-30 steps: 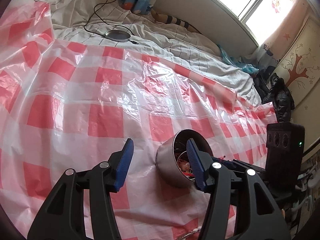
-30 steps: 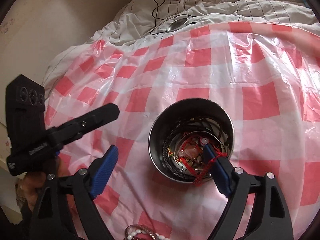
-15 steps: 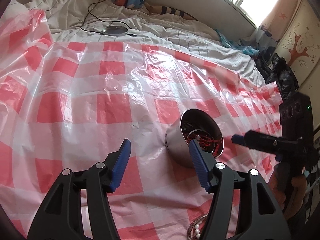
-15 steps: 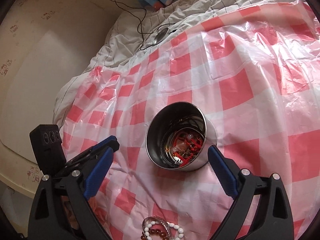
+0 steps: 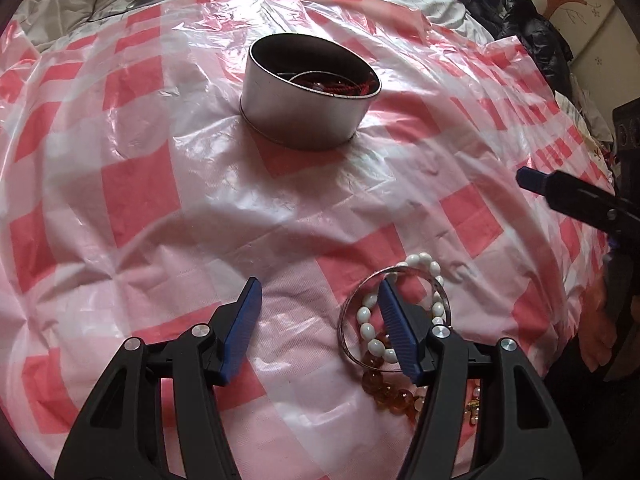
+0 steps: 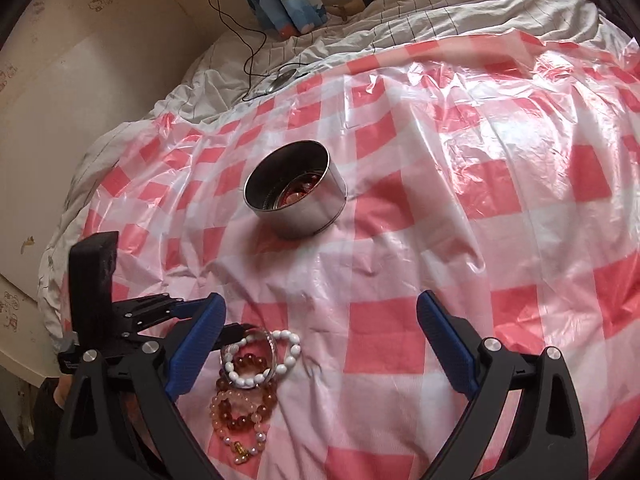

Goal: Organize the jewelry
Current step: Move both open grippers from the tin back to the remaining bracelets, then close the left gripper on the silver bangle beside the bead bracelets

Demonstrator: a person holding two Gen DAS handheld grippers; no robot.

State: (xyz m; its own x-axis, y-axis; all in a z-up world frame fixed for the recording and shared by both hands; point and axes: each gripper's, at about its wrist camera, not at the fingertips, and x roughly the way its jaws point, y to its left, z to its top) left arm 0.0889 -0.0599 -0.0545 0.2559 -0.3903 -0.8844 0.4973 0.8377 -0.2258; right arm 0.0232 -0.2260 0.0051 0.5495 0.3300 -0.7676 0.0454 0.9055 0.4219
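— How do the claws stand?

— The left claw (image 5: 318, 304) gapes wide with nothing between its pads, low over the red-and-white checked plastic sheet (image 5: 168, 208) on the bed. Its right pad sits over the silver bangle (image 5: 352, 312) and the white bead bracelet (image 5: 370, 322); whether it touches them I cannot tell. The right claw (image 6: 320, 328) is spread wide too, and empty, hanging over bare sheet just right of the heap.

— And the jewelry?

— Some lies in the round metal tin (image 5: 308, 114), well apart from both claws, farther up the sheet; red cord shows over its rim. The rest is a heap near the sheet's front edge: bangle, white beads, amber bead bracelet (image 5: 386, 390).

— Room to move?

— Open sheet lies between heap and tin. The sheet ends at rumpled white bedding (image 6: 360, 32) behind, where a black cable (image 6: 252, 56) runs.

— Does one camera give more?

— The right wrist view shows the whole heap, with a pale pink bead bracelet (image 6: 236, 404) and a small gold charm (image 6: 240, 450) that the left view largely hides. The left view shows dark clothes (image 5: 536, 36) piled beside the bed.
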